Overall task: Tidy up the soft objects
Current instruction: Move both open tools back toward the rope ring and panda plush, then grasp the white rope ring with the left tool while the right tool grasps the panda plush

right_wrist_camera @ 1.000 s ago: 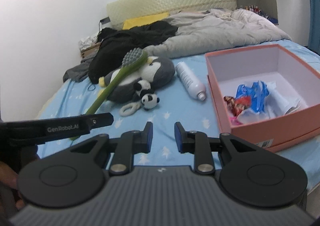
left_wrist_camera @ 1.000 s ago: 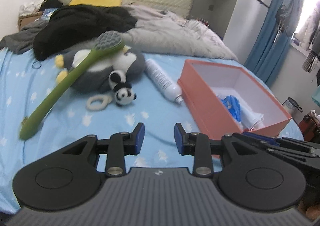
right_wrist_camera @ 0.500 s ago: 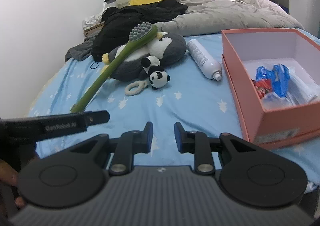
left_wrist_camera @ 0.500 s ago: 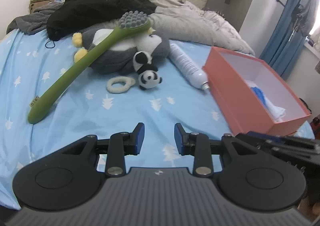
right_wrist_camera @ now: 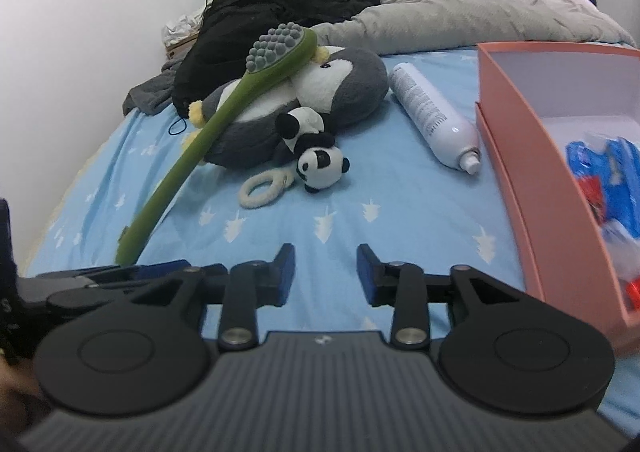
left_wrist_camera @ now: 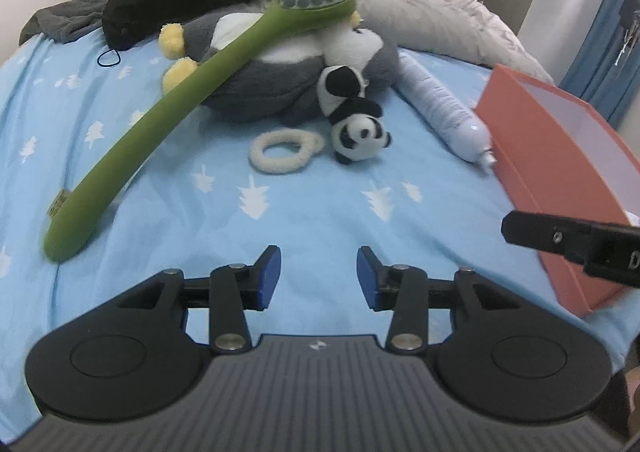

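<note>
Blue-padded tools (left_wrist_camera: 319, 272) wider (both opening)

Both views closer to bed; left gripper (left_wrist_camera: 319, 272), right gripper (right_wrist_camera: 326, 272) jaws opening, empty.

The right gripper (right_wrist_camera: 325, 272) is being held over the blue bedsheet (right_wrist_camera: 400, 220), jaws opening with nothing between them. Ahead, a little panda plush (right_wrist_camera: 318, 160) is being propped against the grey penguin plush (right_wrist_camera: 340, 92), pink box (right_wrist_camera: 532, 156) off right.
</note>
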Available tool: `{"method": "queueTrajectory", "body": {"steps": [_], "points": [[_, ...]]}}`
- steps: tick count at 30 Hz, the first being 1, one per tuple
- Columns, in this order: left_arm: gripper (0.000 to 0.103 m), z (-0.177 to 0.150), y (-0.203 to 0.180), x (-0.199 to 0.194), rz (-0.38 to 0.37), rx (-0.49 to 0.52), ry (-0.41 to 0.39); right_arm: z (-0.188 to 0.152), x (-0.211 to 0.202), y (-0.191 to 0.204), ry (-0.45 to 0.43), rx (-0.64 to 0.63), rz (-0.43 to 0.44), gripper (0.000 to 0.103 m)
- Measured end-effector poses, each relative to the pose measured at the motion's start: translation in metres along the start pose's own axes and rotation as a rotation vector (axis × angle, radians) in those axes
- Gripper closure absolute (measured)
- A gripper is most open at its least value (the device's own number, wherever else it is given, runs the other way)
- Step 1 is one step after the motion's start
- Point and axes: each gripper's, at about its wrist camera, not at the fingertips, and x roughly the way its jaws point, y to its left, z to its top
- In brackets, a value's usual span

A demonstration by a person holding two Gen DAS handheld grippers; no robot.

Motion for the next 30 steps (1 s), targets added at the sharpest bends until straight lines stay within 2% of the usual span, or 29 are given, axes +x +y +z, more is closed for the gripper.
{"method": "queueTrajectory", "body": {"steps": [1,3,6,10,19,20,22,28,30], "points": [[0.052,0.004,0.002,0.008,0.005,0.002,0.005,0.004,0.007,0.000,0.001,0.000,0.002,0.053],[0.041,0.010,0.005,0.022,0.004,0.014,0.013,0.012,0.021,-0.001,0.005,0.001,0.004,0.050],[0.033,0.019,0.008,0.042,0.035,0.042,0.004,0.024,0.044,-0.005,0.017,0.014,0.008,0.042],[0.033,0.032,0.016,0.069,0.046,0.060,0.015,0.040,0.076,-0.009,0.036,0.029,0.046,0.042],[0.032,0.056,0.024,0.119,0.054,0.086,0.015,0.069,0.140,-0.009,0.077,0.032,0.048,0.040],[0.031,0.057,0.024,0.123,0.052,0.088,0.011,0.072,0.147,-0.009,0.085,0.030,0.049,0.039],[0.031,0.060,0.022,0.128,0.054,0.094,-0.012,0.076,0.159,-0.009,0.090,0.032,0.058,0.026],[0.032,0.065,0.023,0.140,0.050,0.085,-0.046,0.081,0.185,-0.012,0.104,0.038,0.070,0.026],[0.037,0.063,0.021,0.142,0.061,0.095,-0.060,0.080,0.192,-0.014,0.117,0.043,0.079,0.027]]}}
